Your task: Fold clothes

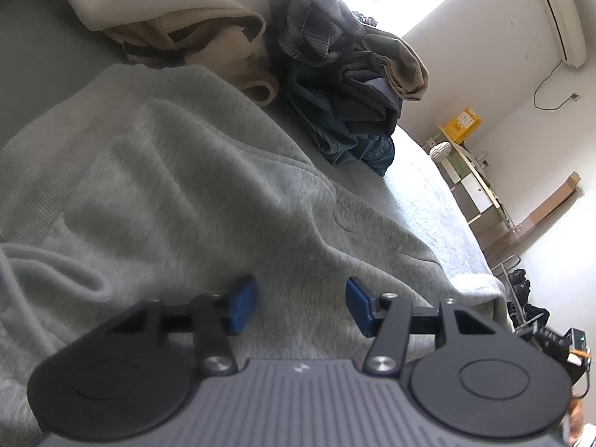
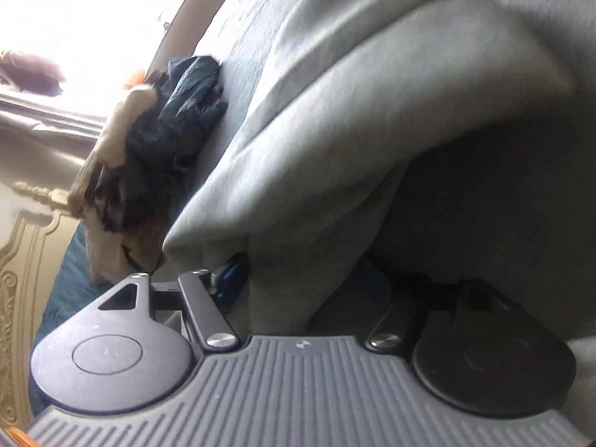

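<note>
From the left wrist view, the left tool (image 1: 301, 303) hangs low over a grey sweatshirt (image 1: 193, 186) spread on the bed (image 1: 428, 193), its blue pads (image 1: 242, 303) set wide apart with only fleece showing between them, so it is released and grasps nothing. A drawstring (image 1: 48, 272) curls at the left edge, which suggests the hood end lies on that side. Beyond the sweatshirt sits a pile of unfolded clothes (image 1: 335, 85), beige and dark pieces heaped together, near the sweatshirt's far edge. The tool points forward and slightly down, nearly level with the fabric. From the right wrist view, the right tool (image 2: 294, 283) is rolled sharply sideways, so the bed runs up the frame, and a thick fold of the sweatshirt (image 2: 372, 111) drapes from between its fingers and rises clear of the bed; one blue pad (image 2: 232, 273) shows at the cloth's edge, the other is buried, and I judge the tool clenched on the sweatshirt. The same clothes pile (image 2: 160, 141) lies further along the bed. The step in hand looks like carrying one side of the sweatshirt over for a fold. The next move calls for the left tool to pin or take a matching edge so that the lifted part lands straight.
</note>
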A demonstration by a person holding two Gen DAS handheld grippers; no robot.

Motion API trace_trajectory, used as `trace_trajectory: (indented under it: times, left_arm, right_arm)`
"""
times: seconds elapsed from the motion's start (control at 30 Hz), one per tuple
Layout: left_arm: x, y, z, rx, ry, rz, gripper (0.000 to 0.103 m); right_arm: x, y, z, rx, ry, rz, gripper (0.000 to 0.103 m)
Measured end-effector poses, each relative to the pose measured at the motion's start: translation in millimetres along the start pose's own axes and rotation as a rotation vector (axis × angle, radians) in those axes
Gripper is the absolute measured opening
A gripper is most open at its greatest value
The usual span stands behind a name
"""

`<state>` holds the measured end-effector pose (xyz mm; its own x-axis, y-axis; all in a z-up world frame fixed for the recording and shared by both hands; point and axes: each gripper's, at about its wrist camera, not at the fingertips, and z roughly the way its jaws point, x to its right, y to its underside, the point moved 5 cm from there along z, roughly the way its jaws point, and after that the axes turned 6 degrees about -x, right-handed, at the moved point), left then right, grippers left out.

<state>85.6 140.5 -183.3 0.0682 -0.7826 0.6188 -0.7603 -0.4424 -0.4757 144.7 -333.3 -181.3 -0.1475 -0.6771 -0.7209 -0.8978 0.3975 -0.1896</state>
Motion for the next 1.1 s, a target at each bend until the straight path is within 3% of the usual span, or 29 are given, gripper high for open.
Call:
trace_trajectory:
  times: [0.07, 0.17, 0.23, 0.3, 0.37, 0.53, 0.67, 0.8, 0.87, 0.97, 1.0, 1.03, 1.1]
  left_arm:
    - [-1, 0, 0, 0.0, 0.005, -0.003, 0.055]
    - [-1, 0, -1, 0.002, 0.006, -0.007, 0.055]
    - [-1, 0, -1, 0.004, 0.005, -0.009, 0.055]
    - [-1, 0, -2, 0.004, 0.006, -0.012, 0.055]
    - [-1, 0, -2, 0.005, 0.006, -0.014, 0.055]
    - [0, 0, -1, 0.005, -0.004, -0.008, 0.055]
    - [-1, -1, -1, -0.003, 0.0, -0.012, 0.055]
    - [-1, -2, -1, -0.009, -0.001, -0.015, 0.055]
    - [0, -2, 0, -0.01, -0.004, -0.011, 0.055]
    - [0, -2, 0, -0.01, -0.007, -0.006, 0.055]
    - [0, -2, 0, -0.011, -0.009, -0.003, 0.055]
    - [1, -2, 0, -0.012, -0.009, -0.001, 0.055]
    - [1, -2, 0, -0.013, -0.01, 0.003, 0.055]
  right_arm:
    - [-8, 8, 7, -0.013, 0.02, -0.052, 0.068]
    - [-33, 17, 18, -0.026, 0.137, -0.242, 0.065]
    - [-38, 20, 18, -0.035, 0.176, -0.303, 0.049]
    - [-40, 20, 15, -0.041, 0.2, -0.338, 0.016]
    - [-40, 18, 7, -0.026, 0.254, -0.39, 0.011]
    - [-48, -10, -16, 0.028, 0.563, -0.591, 0.006]
    - [-41, -57, -57, 0.092, 0.914, -0.697, 0.005]
    - [-36, -118, -131, 0.306, 1.228, -0.728, 0.005]
    - [-34, -141, -159, 0.41, 1.3, -0.712, 0.005]
    - [-16, -164, -187, 0.513, 1.378, -0.626, 0.008]
    - [1, -166, -190, 0.482, 1.385, -0.579, 0.013]
    - [26, -165, -187, 0.397, 1.395, -0.514, 0.021]
    - [76, -160, -180, 0.222, 1.407, -0.381, 0.071]
